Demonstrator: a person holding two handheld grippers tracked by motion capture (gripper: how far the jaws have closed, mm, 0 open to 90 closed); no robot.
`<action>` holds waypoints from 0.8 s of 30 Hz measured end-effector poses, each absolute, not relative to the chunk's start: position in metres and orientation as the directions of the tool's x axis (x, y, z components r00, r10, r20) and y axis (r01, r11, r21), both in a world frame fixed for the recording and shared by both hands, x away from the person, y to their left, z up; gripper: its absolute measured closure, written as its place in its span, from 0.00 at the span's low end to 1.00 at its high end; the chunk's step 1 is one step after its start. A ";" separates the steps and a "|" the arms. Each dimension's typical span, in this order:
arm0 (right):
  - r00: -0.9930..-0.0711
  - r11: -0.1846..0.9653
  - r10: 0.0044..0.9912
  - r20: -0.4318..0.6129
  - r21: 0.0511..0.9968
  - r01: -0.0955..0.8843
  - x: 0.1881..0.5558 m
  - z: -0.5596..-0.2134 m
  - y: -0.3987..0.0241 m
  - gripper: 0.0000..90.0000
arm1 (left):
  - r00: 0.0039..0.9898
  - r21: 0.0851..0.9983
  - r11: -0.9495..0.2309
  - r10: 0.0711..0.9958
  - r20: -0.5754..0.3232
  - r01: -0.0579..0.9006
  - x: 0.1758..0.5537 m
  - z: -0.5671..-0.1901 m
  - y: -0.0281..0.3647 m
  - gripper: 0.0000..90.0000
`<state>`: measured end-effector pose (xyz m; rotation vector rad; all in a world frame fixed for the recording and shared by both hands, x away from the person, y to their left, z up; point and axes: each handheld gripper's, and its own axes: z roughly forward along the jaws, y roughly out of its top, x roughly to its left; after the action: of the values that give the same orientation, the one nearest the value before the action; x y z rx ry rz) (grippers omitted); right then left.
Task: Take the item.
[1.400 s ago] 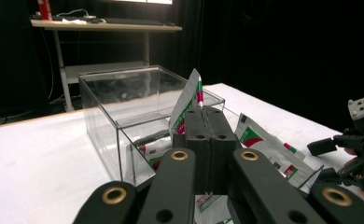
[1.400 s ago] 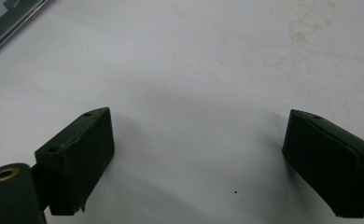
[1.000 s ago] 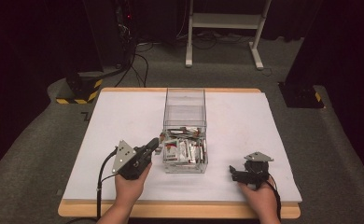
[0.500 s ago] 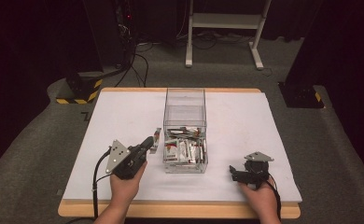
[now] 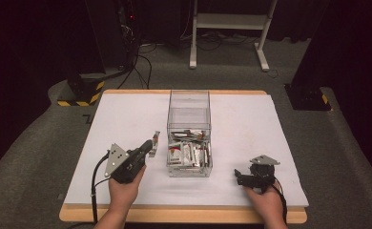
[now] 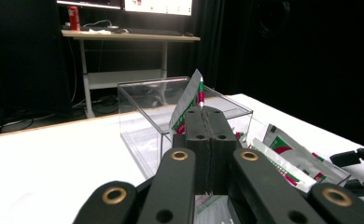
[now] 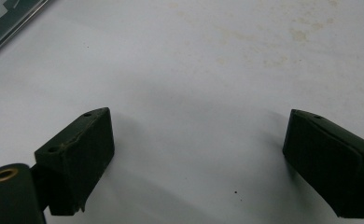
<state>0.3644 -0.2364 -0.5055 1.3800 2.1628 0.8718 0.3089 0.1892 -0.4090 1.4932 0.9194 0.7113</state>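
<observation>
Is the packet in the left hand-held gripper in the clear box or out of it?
Out. The left hand-held gripper pinches the packet over the white table cover, left of the clear box.

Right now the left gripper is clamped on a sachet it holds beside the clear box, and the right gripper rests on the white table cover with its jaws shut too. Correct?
Not quite. The right gripper has its jaws wide apart with nothing between them, as the right gripper view shows. The rest holds: the left gripper is clamped on a sachet beside the clear box, and the right one rests on the white table cover.
</observation>
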 end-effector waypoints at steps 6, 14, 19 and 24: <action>-0.414 0.305 0.910 -0.016 0.703 0.643 0.365 -0.506 -0.237 0.09 | 0.491 0.988 -0.005 0.868 -0.073 0.154 0.308 -0.411 0.194 1.00; -0.414 0.306 0.910 -0.018 0.703 0.642 0.365 -0.505 -0.237 0.09 | 0.469 0.987 -0.003 0.880 -0.073 0.159 0.306 -0.412 0.202 1.00; -0.414 0.306 0.910 -0.018 0.703 0.642 0.365 -0.506 -0.237 0.10 | 0.458 0.986 -0.004 0.886 -0.073 0.167 0.305 -0.415 0.206 1.00; -0.414 0.307 0.910 -0.019 0.703 0.642 0.365 -0.505 -0.237 0.10 | 0.444 0.985 -0.005 0.893 -0.073 0.173 0.304 -0.416 0.211 1.00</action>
<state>0.3646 -0.2366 -0.5055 1.3811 2.1642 0.8735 0.3042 0.2105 -0.4165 1.4895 0.9893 0.7476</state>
